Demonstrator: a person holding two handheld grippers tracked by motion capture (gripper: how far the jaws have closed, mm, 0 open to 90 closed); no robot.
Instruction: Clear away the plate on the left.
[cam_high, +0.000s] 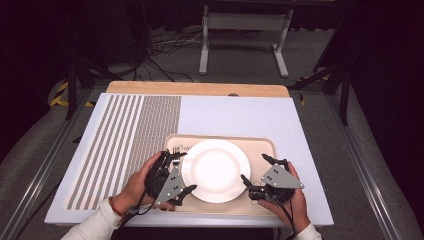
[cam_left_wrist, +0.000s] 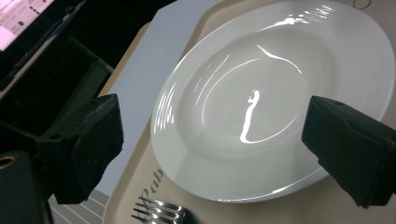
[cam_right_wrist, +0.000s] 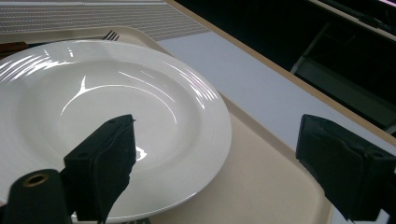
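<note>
A white plate (cam_high: 216, 170) (cam_left_wrist: 275, 102) (cam_right_wrist: 107, 116) lies on a beige tray (cam_high: 260, 146) near the table's front edge. My left gripper (cam_high: 181, 172) (cam_left_wrist: 212, 144) stands open at the plate's left rim, jaws spread on either side of it without touching. My right gripper (cam_high: 255, 170) (cam_right_wrist: 215, 168) is open at the plate's right rim, one jaw over the plate, the other over the tray (cam_right_wrist: 261, 182). A fork (cam_left_wrist: 159, 212) (cam_right_wrist: 110, 35) lies on the tray beside the plate, on its left side.
A white board (cam_high: 240, 112) covers the table, with a striped placemat (cam_high: 125, 140) on its left half. The wooden table edge (cam_high: 200, 88) shows at the back. Beyond it stand a metal frame (cam_high: 245, 30) and floor cables (cam_high: 165, 45).
</note>
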